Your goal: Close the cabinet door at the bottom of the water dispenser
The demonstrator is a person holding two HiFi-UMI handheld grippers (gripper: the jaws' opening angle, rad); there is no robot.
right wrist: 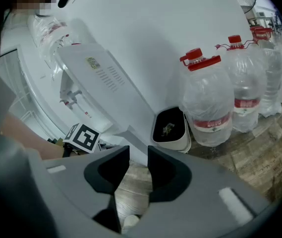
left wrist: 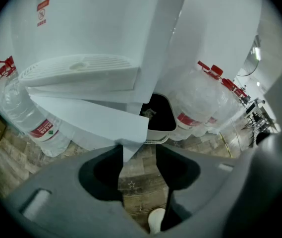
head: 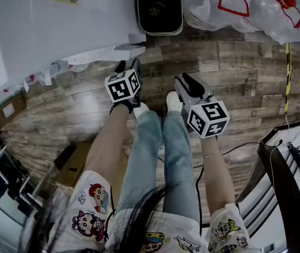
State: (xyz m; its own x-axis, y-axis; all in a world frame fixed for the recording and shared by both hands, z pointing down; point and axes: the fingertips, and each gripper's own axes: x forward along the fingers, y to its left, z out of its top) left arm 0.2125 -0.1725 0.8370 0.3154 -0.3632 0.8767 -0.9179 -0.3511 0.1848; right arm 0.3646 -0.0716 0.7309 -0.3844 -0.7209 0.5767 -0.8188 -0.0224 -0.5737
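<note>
Smooth white plastic water dispenser (head: 49, 30), matt wood-grain floor (head: 234, 62)

A small white bin with a black inside (head: 159, 8) is sitting on the brown wooden plank floor (head: 234, 62) with its top open. A little crumpled scrap (right wrist: 168, 129) is lying inside it. Big clear plastic water bottles with red caps (head: 234, 4) are standing in a row just beside the bin. A thin yellow and black strip (head: 288, 73) is lying across the planks near them. A brown cardboard box (head: 2, 115) is resting at the left edge
</note>
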